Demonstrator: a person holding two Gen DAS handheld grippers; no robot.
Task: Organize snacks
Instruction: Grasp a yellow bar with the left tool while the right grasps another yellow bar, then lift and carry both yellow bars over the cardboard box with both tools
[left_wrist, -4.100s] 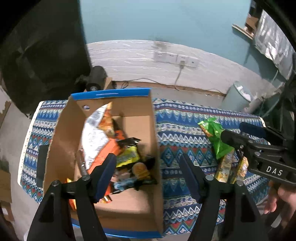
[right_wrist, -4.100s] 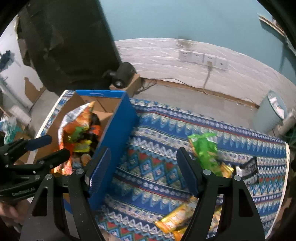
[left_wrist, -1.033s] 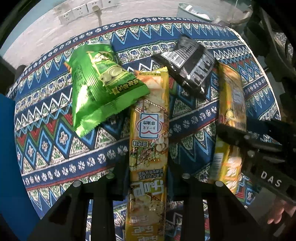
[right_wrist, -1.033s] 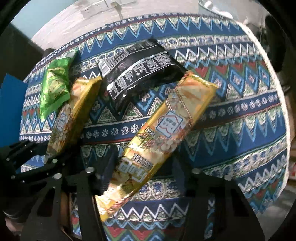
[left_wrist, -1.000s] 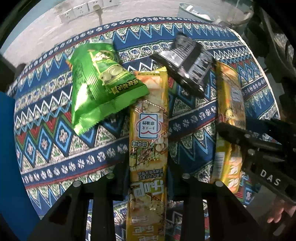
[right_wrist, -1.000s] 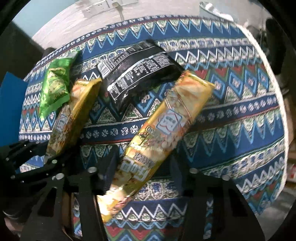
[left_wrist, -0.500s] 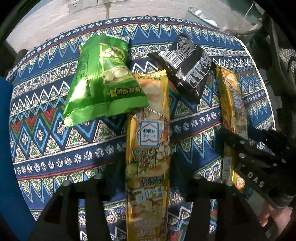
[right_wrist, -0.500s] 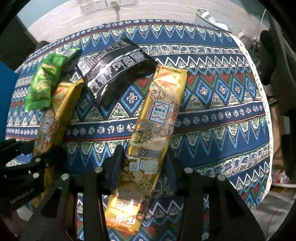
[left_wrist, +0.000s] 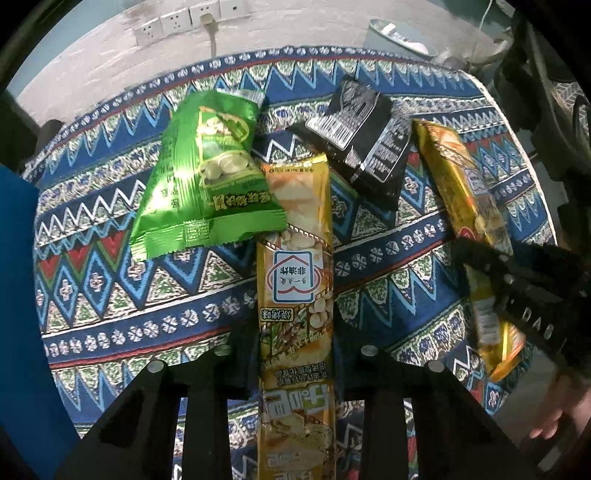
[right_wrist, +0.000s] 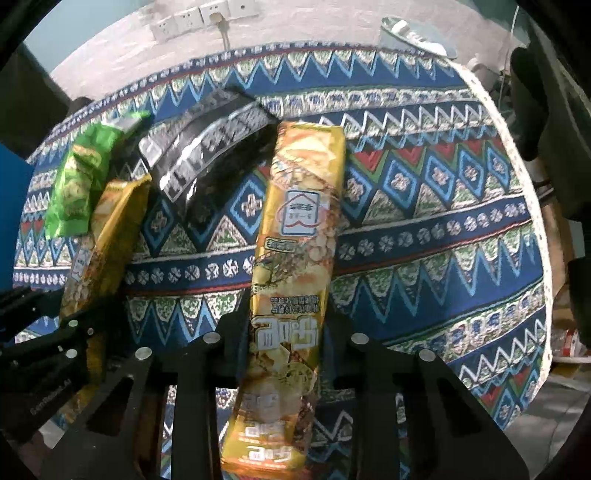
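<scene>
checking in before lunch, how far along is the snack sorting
In hand: left gripper and right gripper are each shut on a long yellow snack pack. Left: crinkled green snack bag and black foil packet lie on the patterned tablecloth.

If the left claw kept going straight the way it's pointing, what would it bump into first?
The left gripper is already shut on a long yellow snack pack. Pushing on along that pack, it would probably reach the green bag overlapping the pack's far end, though depth is hard to judge.
</scene>
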